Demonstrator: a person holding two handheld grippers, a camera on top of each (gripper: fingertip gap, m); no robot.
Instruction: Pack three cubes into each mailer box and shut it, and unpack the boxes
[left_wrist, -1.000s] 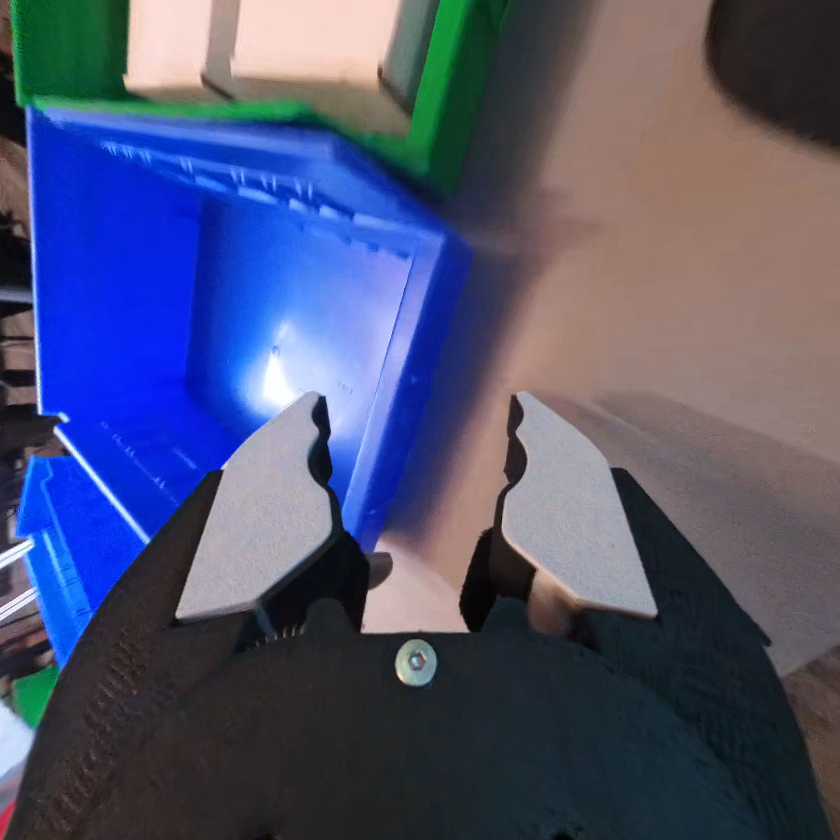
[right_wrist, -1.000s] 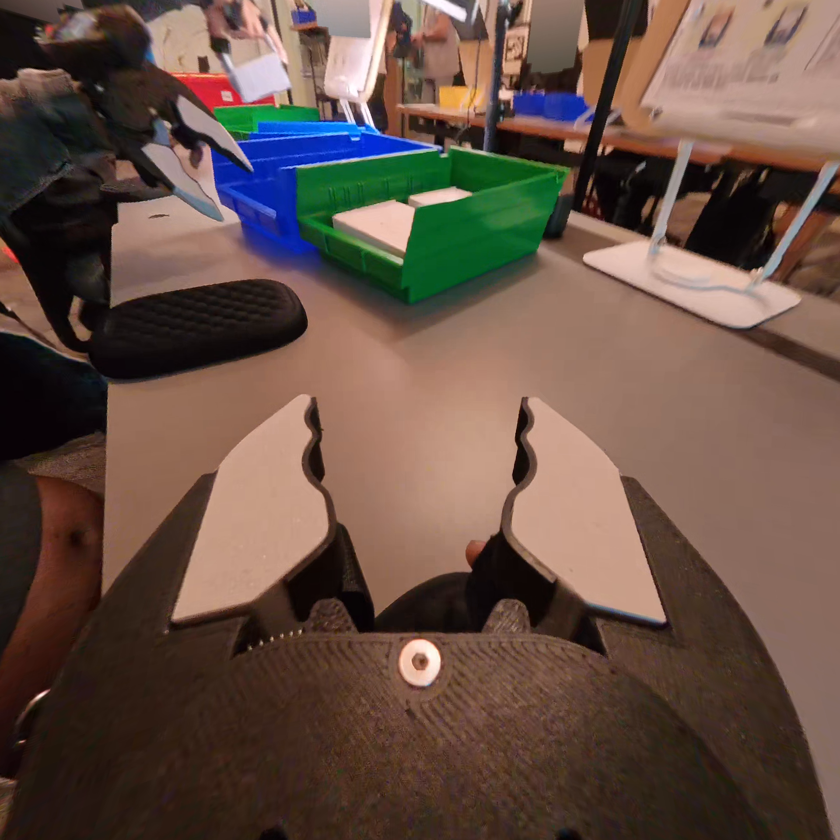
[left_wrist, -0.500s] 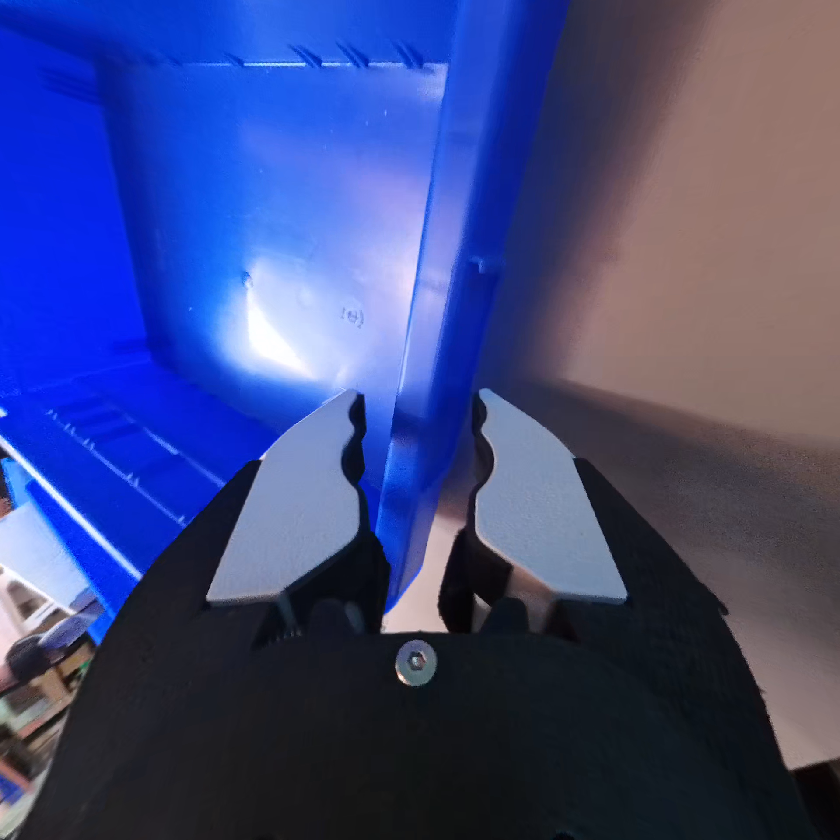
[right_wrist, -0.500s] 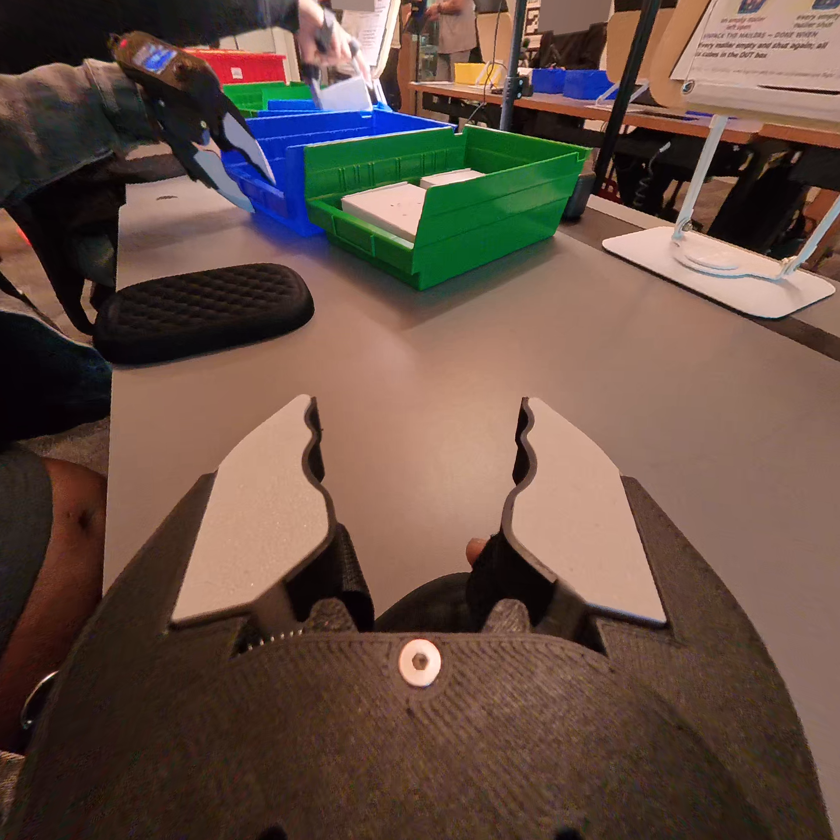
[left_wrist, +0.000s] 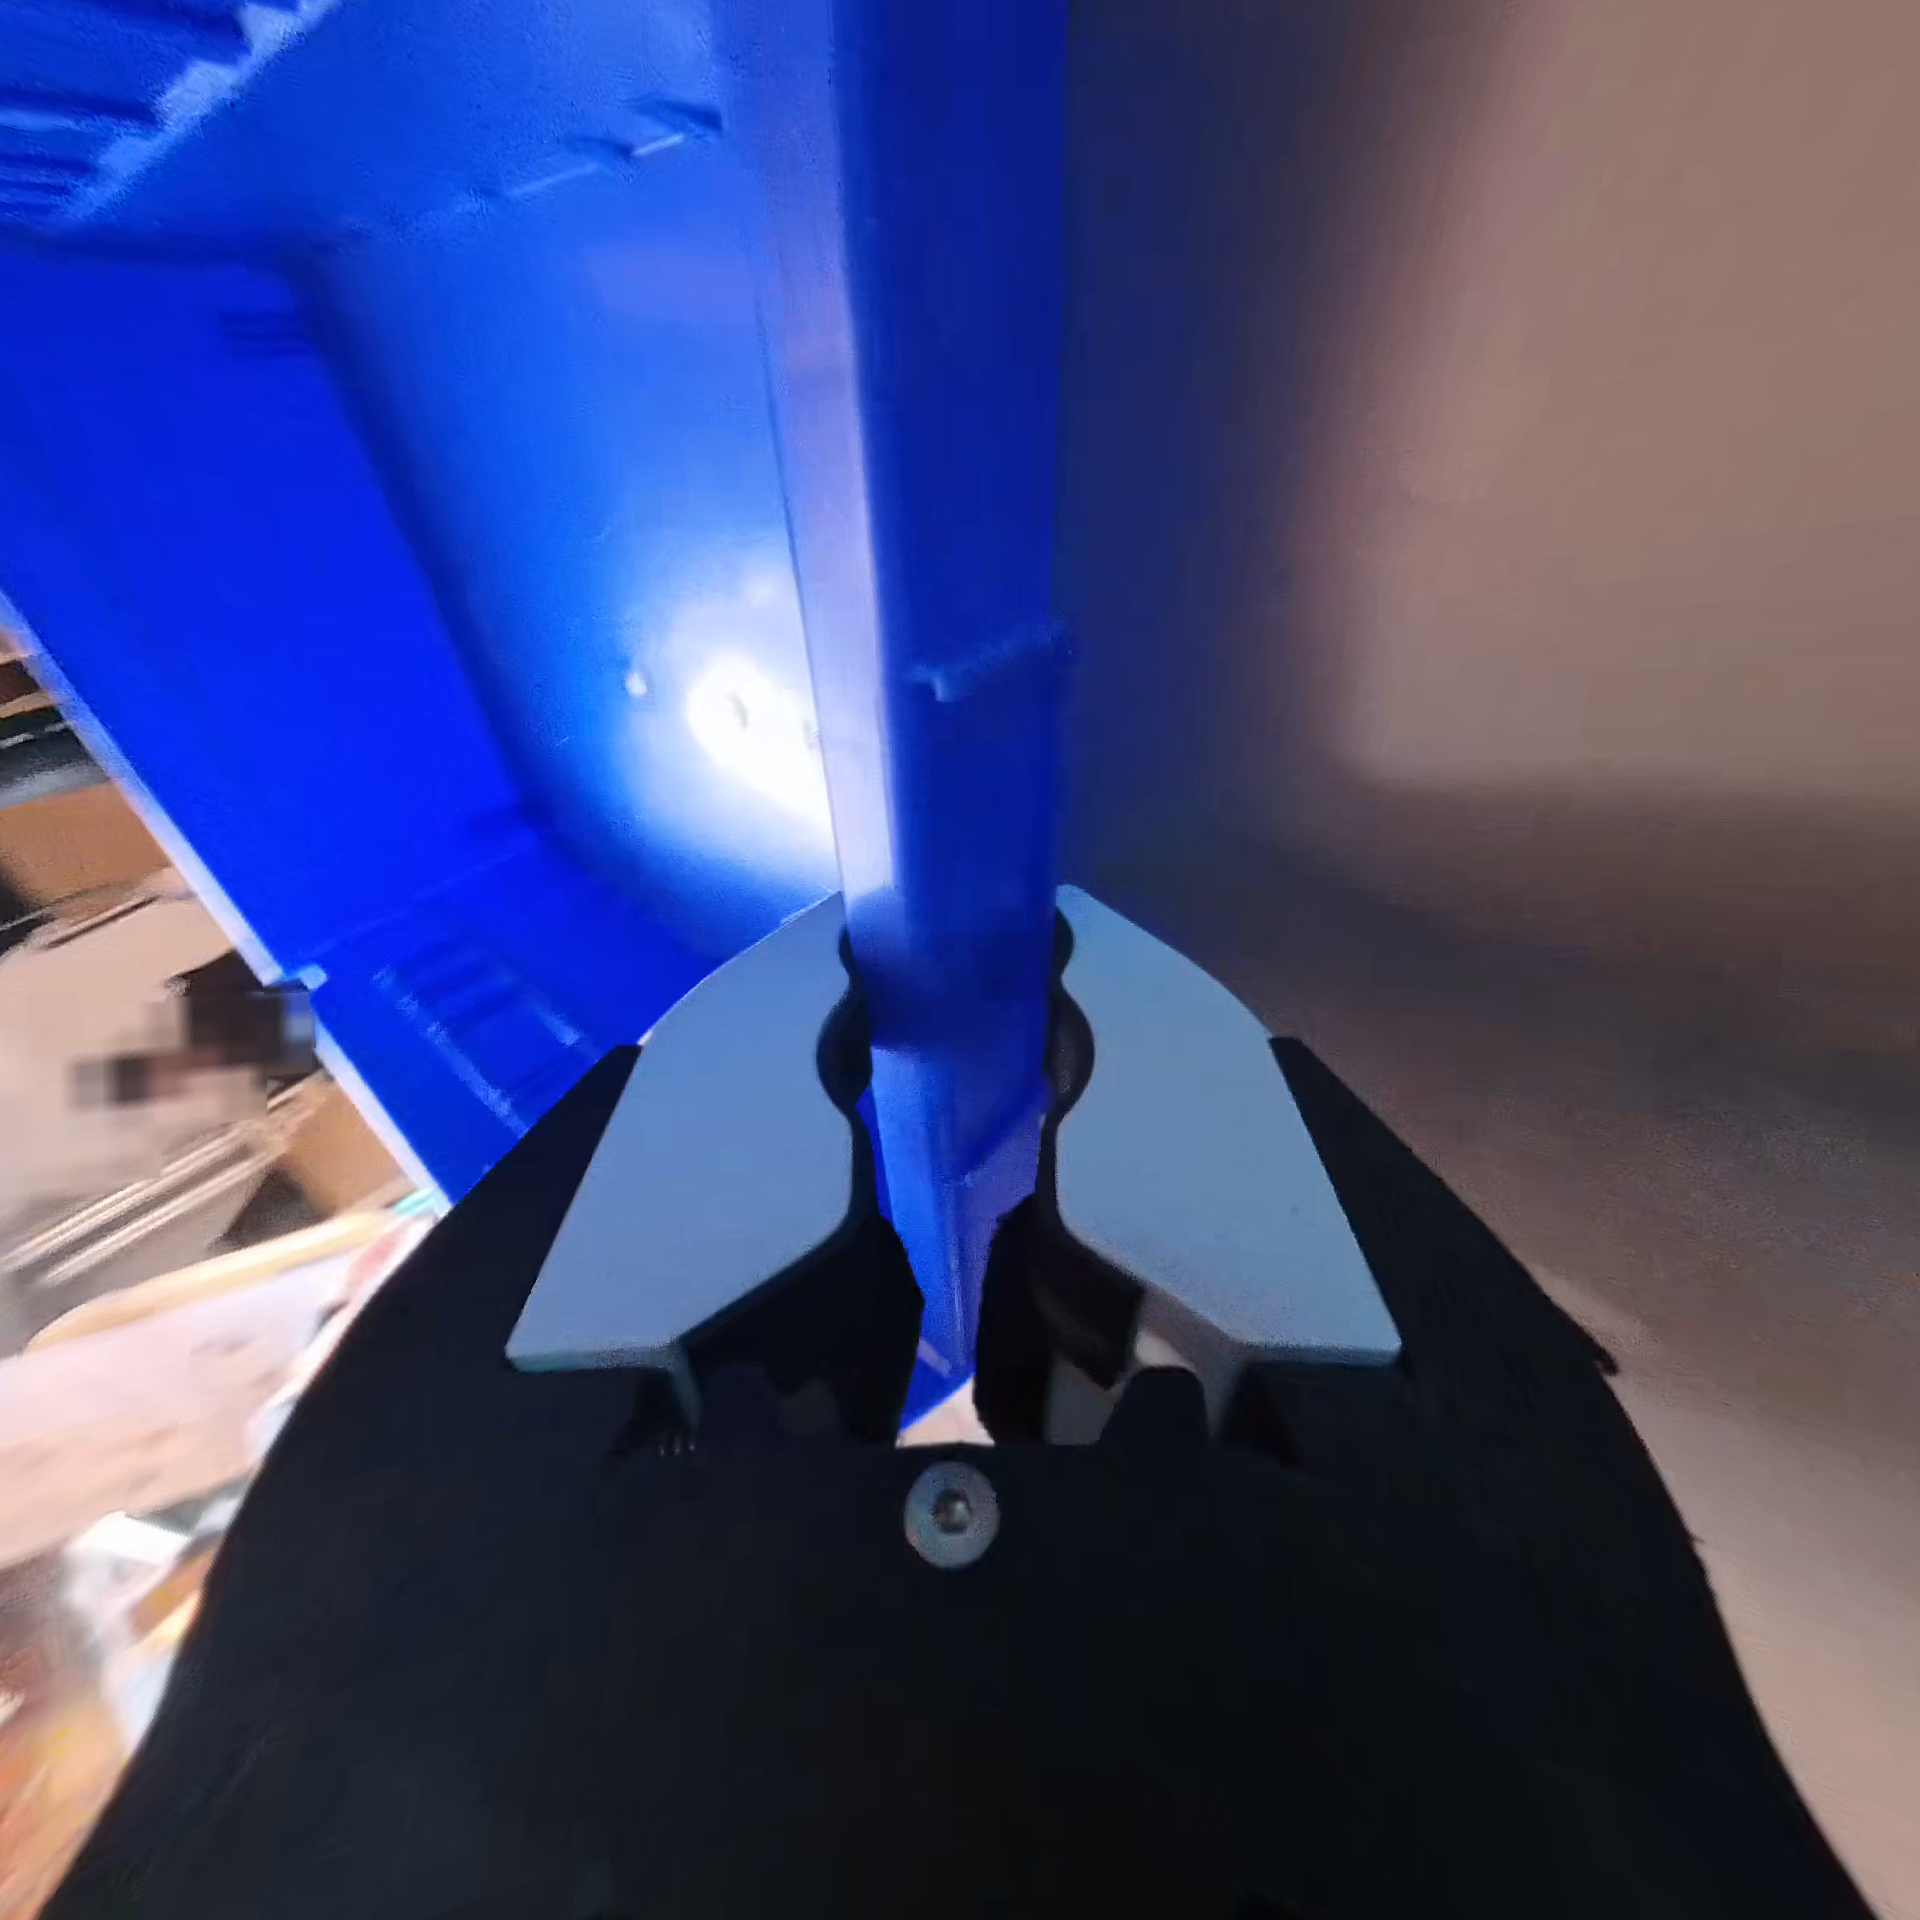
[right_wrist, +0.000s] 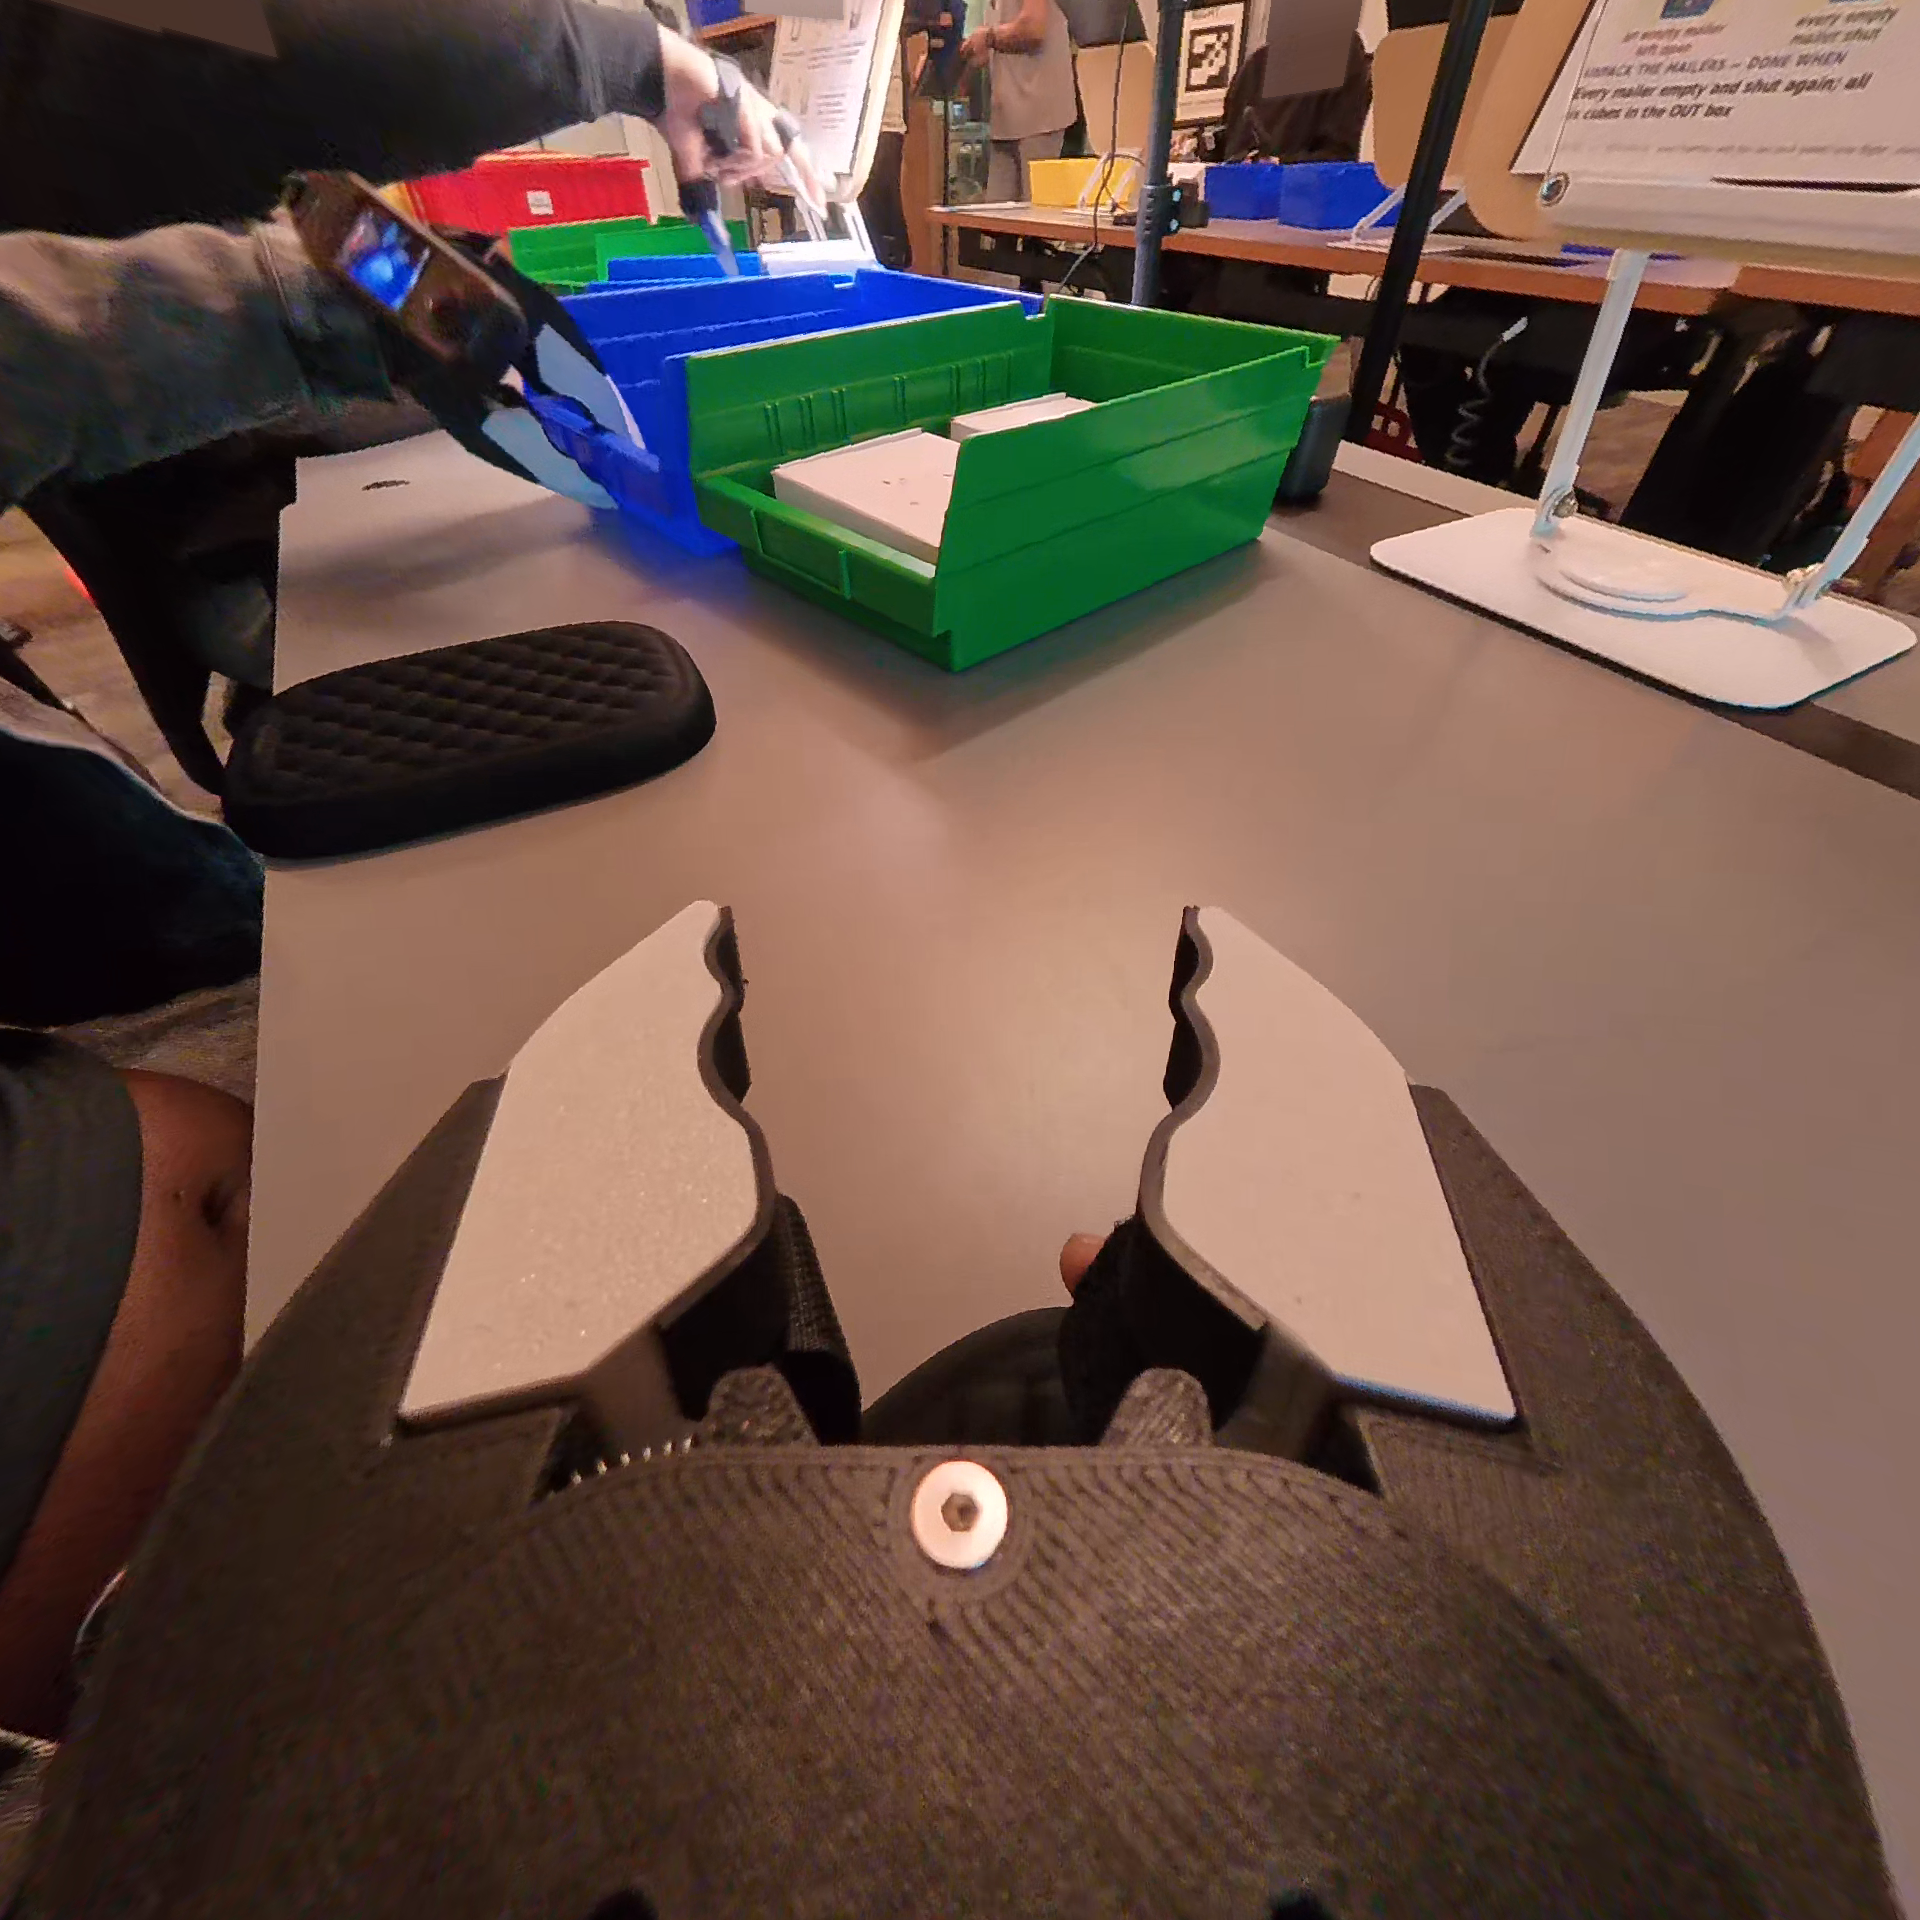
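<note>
The grey table (right_wrist: 1351, 935) filled most of the right wrist view and carried everything described here. Toward its far side stood a green bin (right_wrist: 1101, 520), and touching that bin's left wall was a blue bin (right_wrist: 665, 488); further blue, green and red bins lay behind them. Two white mailer boxes (right_wrist: 873, 483) lay flat and closed inside the green bin, one nearer the front lip and the other behind it; no cubes could be seen in either view. A black padded rest (right_wrist: 468, 727) lay on the table near its left edge, in front of the blue bin and apart from it. At the right, a white stand base (right_wrist: 1642, 623) supported a tilted instruction sheet. The left gripper (left_wrist: 951, 997), held by a sleeved arm, had its two pale fingers (left_wrist: 717, 1174) pressed against opposite faces of the blue bin's side wall (left_wrist: 956, 727), one inside the bin and one outside, pinching that wall near its front corner; the blue bin's interior appeared empty where visible. The right gripper (right_wrist: 961, 997) hovered low over bare table with its fingers spread wide and nothing between them, well apart from both bins.
</note>
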